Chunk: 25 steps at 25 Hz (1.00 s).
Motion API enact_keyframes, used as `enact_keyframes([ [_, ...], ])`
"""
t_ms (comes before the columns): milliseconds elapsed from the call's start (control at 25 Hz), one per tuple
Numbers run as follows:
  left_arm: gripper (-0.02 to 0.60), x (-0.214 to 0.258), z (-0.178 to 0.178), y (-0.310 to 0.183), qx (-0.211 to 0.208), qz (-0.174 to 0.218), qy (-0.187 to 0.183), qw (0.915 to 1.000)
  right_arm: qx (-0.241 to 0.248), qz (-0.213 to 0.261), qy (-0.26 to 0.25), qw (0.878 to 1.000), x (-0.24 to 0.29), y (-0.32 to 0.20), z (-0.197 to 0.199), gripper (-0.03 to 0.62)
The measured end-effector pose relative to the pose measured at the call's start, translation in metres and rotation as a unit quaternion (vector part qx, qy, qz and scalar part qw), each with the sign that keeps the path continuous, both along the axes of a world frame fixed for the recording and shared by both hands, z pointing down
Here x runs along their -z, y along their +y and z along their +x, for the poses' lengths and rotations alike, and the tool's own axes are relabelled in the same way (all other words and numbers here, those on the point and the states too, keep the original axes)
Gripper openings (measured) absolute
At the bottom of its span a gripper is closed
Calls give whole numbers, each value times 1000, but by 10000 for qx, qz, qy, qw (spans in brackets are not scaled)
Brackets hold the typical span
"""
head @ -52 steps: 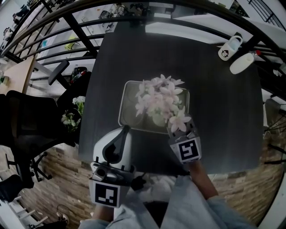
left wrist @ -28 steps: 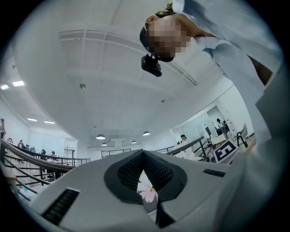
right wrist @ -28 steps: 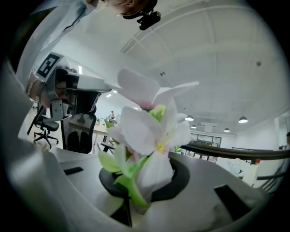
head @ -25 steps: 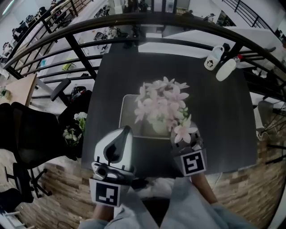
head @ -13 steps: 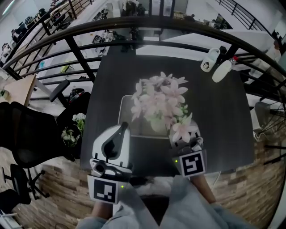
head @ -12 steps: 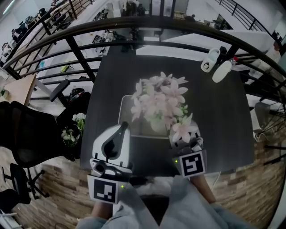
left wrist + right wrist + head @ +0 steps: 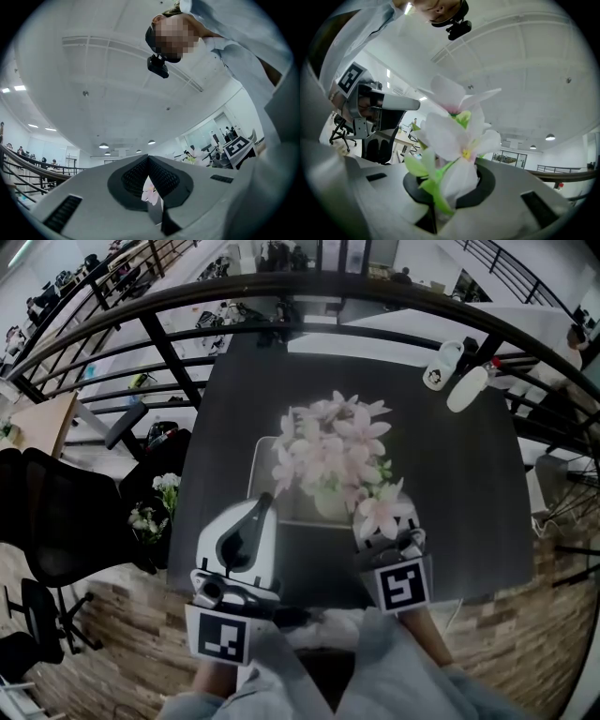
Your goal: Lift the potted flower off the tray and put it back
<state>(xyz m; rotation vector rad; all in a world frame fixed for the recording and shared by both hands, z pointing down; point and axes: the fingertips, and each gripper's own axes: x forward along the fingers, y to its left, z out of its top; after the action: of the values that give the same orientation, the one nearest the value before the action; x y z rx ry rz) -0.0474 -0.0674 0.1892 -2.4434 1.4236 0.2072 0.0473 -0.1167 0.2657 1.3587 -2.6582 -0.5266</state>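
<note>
The potted flower (image 7: 328, 451), a bunch of pale pink blossoms in a small pale pot (image 7: 330, 505), is over the metal tray (image 7: 266, 463) in the middle of the dark table. My right gripper (image 7: 386, 532) reaches in from the front right, its tips hidden under a blossom. In the right gripper view its jaws (image 7: 440, 206) are shut on a green stem with a white-pink flower (image 7: 461, 140). My left gripper (image 7: 263, 502) hovers at the tray's front left, shut and holding nothing. A petal shows beyond its tips (image 7: 149, 164).
A white mug (image 7: 438, 371) and a white bottle (image 7: 466, 388) lie at the table's far right corner by the black railing (image 7: 169, 343). A black chair (image 7: 47, 512) and another bunch of flowers (image 7: 155, 507) are left of the table. The table's front edge (image 7: 309, 589) is close to me.
The flowers look larger and higher than before, and my right gripper has come up a little with them. My left gripper has stayed where it was.
</note>
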Motion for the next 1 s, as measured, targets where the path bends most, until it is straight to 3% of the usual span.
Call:
enact_keyframes([
  [680,0,-17,3,-10,31,-208,-93,9997,41,-182,-31,9998,-23,-11,3,51],
  [1000,0,-23,6,-19,135,-333,-121,9993,60,-497,-26,9987,-43,-24,10,51],
])
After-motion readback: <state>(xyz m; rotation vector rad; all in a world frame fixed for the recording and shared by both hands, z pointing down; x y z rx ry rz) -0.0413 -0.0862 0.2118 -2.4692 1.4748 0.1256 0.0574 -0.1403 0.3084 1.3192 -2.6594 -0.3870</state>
